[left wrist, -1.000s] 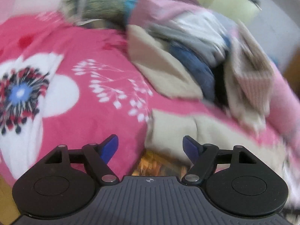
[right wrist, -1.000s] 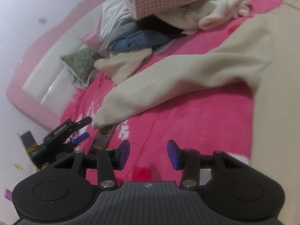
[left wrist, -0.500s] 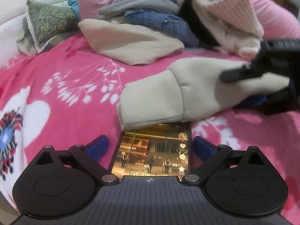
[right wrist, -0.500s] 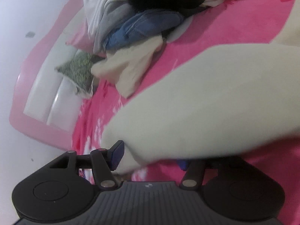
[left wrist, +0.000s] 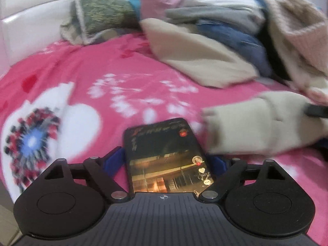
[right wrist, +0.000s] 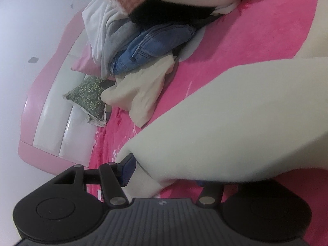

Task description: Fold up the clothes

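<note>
A: What is lying between the left gripper [left wrist: 165,162] fingers?

B: A lit phone [left wrist: 164,153] is sitting flat on the pink bedspread [left wrist: 82,78] between the blue pads, which are standing wide on either side of it. The jaws have just been closing in a little, and with the blur I cannot tell whether the pads are touching its edges.

A: And the cream sweatshirt sleeve [left wrist: 256,123]?

B: It is lying just ahead and to the right of that gripper, its cuff close beside the phone.

A: What is the right gripper [right wrist: 164,174] doing?

B: The sleeve [right wrist: 225,123] is running across its jaws. The left pad is sitting against the cuff, and the right pad is hiding under the fabric, so whether it is pinching I cannot tell.

A: The other clothes?

B: A clothes pile [right wrist: 143,41] is sitting well ahead, by a green cushion [right wrist: 88,96].
</note>
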{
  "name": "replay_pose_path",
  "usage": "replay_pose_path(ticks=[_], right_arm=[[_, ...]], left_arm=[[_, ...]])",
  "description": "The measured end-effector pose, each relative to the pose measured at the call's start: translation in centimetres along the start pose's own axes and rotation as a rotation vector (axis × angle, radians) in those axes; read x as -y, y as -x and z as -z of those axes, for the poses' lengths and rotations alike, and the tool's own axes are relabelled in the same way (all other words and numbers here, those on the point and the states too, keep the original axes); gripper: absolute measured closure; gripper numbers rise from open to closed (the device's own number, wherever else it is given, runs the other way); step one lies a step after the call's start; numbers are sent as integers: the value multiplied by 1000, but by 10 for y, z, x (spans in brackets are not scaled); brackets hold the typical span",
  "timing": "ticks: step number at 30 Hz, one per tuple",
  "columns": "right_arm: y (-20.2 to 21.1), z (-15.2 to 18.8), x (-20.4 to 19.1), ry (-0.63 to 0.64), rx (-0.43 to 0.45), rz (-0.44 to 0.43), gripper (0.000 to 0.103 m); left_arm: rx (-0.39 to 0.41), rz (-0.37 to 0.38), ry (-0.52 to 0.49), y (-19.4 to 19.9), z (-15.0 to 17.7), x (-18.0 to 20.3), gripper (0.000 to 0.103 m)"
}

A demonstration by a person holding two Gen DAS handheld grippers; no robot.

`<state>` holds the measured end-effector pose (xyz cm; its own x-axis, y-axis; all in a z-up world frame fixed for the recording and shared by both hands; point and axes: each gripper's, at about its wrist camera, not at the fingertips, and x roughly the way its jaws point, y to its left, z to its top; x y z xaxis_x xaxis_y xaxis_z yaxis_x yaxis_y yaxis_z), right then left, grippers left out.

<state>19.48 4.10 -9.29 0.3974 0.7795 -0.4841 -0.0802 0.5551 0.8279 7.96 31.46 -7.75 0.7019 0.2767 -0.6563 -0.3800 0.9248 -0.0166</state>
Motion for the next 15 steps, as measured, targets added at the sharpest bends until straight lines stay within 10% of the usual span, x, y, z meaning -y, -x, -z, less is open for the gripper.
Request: replay_pose_path(ticks=[11,15], right_arm=[[-1,-3,16,-131,48,-71,43],[1,0,28,-225,58,-145,74]], left_arm=[[136,-23,164,43,1,-32,10],[175,172,243,77,9,-27,9]])
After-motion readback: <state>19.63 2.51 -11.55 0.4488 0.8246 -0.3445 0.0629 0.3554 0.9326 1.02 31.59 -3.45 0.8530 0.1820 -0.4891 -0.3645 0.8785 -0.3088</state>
